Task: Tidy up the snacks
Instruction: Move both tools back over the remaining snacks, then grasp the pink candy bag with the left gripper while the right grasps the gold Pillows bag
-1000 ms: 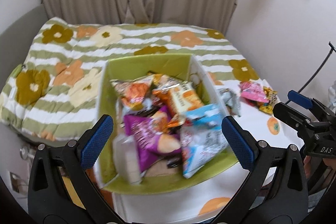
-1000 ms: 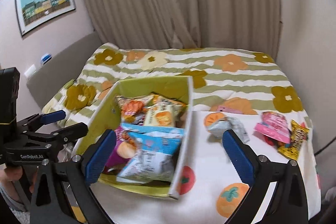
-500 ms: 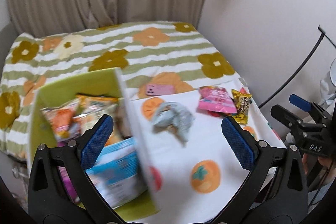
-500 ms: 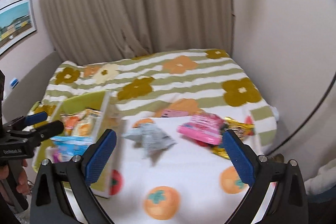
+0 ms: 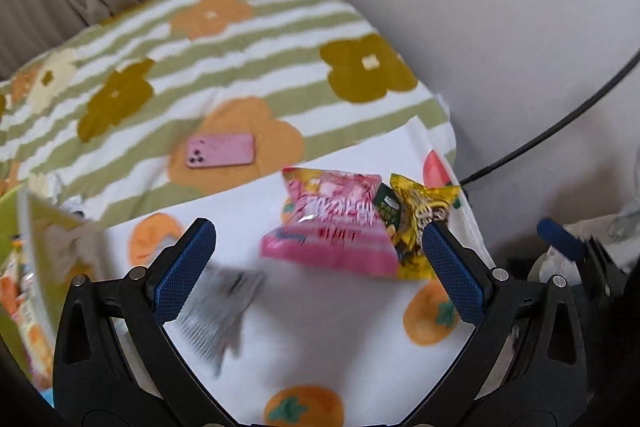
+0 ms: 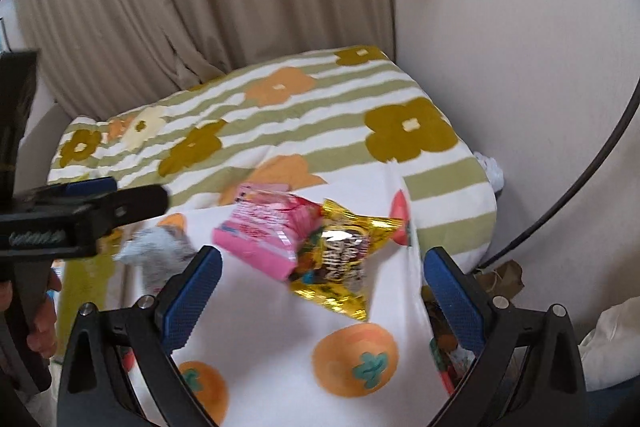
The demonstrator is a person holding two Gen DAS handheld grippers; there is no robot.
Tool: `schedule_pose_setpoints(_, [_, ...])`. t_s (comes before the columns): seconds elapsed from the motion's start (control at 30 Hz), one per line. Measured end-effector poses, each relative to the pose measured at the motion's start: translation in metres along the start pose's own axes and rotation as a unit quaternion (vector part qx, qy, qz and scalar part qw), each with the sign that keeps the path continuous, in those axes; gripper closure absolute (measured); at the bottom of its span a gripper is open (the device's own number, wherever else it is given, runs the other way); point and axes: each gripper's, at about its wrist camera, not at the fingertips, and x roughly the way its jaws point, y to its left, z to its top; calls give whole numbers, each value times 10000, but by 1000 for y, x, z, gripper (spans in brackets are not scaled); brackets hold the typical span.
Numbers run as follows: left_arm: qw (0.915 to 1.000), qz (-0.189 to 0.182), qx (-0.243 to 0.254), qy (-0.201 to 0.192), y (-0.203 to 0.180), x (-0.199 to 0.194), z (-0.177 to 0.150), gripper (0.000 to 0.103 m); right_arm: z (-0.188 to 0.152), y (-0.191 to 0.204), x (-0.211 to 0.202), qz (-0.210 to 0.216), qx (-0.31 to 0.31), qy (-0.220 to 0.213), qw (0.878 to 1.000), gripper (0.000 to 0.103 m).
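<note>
Both tongs are spread wide with nothing in them: left tongs [image 5: 320, 259], right tongs [image 6: 322, 291]. The pink snack bag [image 5: 336, 227] lies on the persimmon-print cloth [image 5: 320, 347], touching the yellow snack bag [image 5: 416, 223] at its 3 o'clock. A blurry grey packet [image 5: 218, 311] sits around 7 o'clock.

White persimmon cloth [image 5: 320, 339] carries pink [image 5: 336, 227], yellow [image 5: 416, 219], grey packets [image 5: 216, 311]

Black plastic left gripper [image 5: 318, 267], right gripper [image 6: 320, 295], blue textured fingers [image 5: 184, 269], silver screws, white lettering
</note>
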Motion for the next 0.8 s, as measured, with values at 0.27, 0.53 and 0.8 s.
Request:
schedule_pose_setpoints(0.27, [9960,-78,-170,869,-3,89,14,1,-2,-16,47,-162,65,289,9994,2])
schedule_pose_setpoints(0.53, [9918,-104,-209,1256,1,125,9,9,-5,-16,81,-111,-24,391,9992,3])
schedule_pose_setpoints(0.8, [9928,-194,-205,1162,2,125,8,32,-11,-10,102,-38,-135,504,9986,16])
